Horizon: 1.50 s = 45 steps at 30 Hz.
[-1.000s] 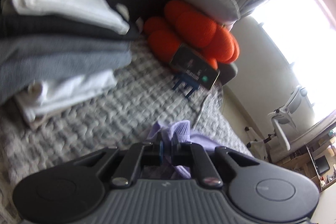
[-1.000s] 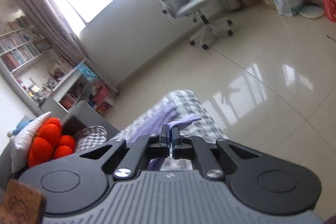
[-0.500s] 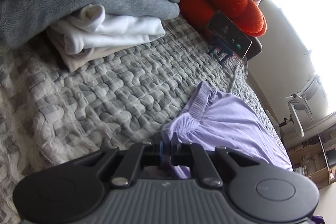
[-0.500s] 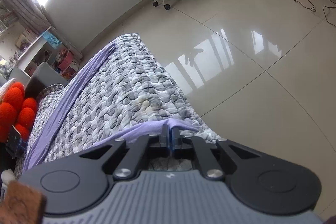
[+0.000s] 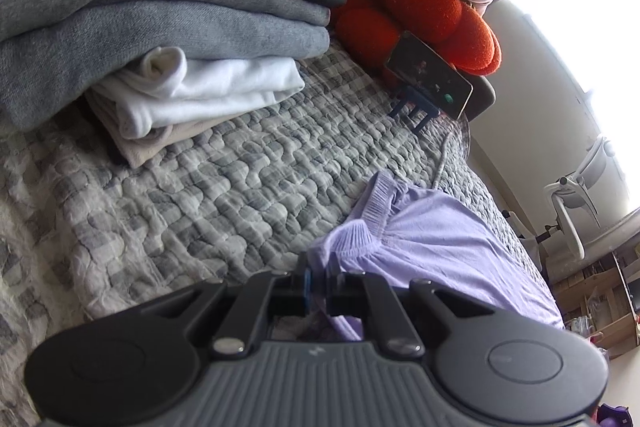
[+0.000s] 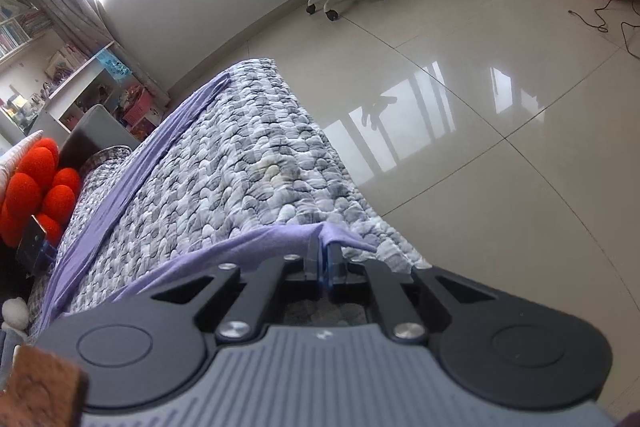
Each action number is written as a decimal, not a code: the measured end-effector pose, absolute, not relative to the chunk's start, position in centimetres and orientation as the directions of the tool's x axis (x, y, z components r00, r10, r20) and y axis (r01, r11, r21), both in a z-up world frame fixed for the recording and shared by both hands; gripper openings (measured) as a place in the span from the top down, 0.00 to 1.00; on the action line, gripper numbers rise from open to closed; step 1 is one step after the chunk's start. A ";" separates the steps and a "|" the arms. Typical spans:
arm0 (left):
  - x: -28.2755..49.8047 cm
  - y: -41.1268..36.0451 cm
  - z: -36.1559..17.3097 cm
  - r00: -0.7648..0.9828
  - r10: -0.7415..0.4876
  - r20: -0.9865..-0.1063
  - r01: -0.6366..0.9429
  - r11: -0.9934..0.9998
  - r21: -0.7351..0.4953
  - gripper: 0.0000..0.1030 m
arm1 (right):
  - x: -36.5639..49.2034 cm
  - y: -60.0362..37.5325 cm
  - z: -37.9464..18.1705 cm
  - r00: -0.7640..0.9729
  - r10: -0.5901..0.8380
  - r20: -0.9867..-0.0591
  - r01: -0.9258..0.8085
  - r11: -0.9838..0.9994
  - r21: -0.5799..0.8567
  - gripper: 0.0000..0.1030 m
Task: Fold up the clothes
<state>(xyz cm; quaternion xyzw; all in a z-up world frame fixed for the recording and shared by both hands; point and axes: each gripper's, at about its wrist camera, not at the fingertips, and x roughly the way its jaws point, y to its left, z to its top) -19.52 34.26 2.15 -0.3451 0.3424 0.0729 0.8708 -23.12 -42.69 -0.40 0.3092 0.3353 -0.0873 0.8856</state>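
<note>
Currently the left gripper has its jaws pinched on the ribbed waistband of the lilac garment, which lies flat on the grey quilted cover toward 3 o'clock. The right gripper clamps the garment's far edge at the cover's corner. Folded stack sits at 10 o'clock of the left view (white, grey, black layers); phone on stand at 1 o'clock.
</note>
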 end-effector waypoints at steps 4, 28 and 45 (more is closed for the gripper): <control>-19.1 34.1 1.5 0.737 -0.097 -0.669 -0.369 0.772 -0.518 0.88 | -24.1 -42.4 -0.6 0.766 0.076 -0.638 0.314 0.823 0.474 0.94; -13.7 20.2 4.4 0.711 -0.308 -0.632 0.028 0.910 -0.413 0.60 | -17.2 -36.1 1.3 0.729 0.197 -0.656 -0.118 0.980 0.162 0.65; -7.2 4.1 3.1 0.469 -0.530 -0.707 0.413 0.839 -0.355 0.42 | -21.7 -29.8 0.7 0.645 0.239 -0.726 -0.400 0.915 -0.053 0.65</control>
